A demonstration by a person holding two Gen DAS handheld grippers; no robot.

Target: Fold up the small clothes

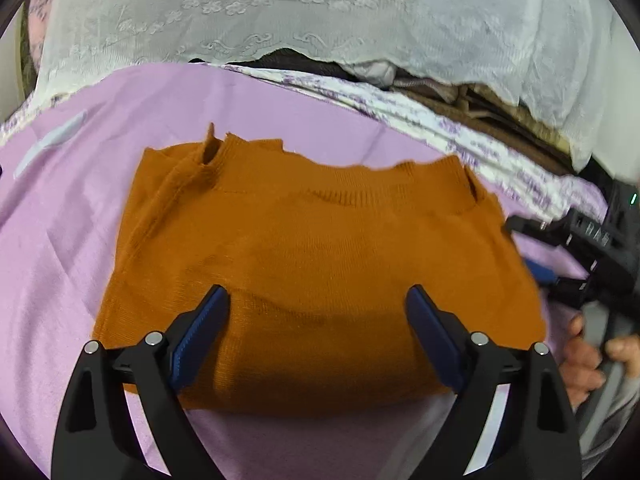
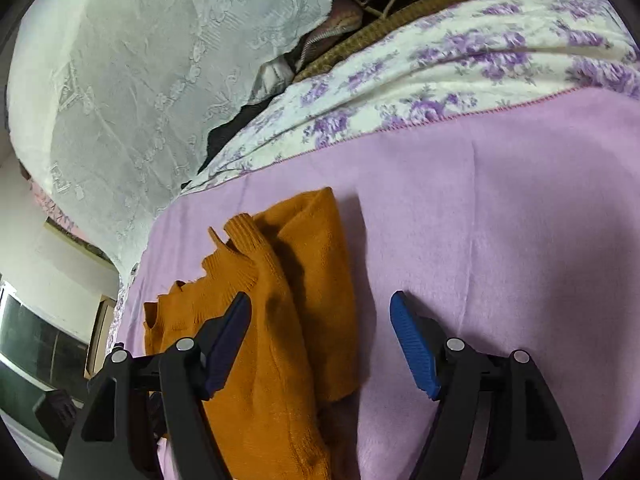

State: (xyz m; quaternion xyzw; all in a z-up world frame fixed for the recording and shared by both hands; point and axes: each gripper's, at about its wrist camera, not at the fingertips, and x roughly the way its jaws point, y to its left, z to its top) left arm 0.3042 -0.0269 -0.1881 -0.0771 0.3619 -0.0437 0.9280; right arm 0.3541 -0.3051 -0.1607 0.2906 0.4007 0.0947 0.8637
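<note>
the rust-orange ribbed knit sweater [image 1: 320, 264] is laid on the lilac fleece blanket [image 1: 80, 264] of the bed, already folded into a compact rectangle with collar and cuffs at the far edge. the left gripper [image 1: 318, 320] and right gripper [image 2: 320, 332] are spread open, nothing held. little beyond smoothing is judged left.

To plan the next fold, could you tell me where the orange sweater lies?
The orange sweater lies folded on the lilac blanket, centre of the left wrist view.
</note>
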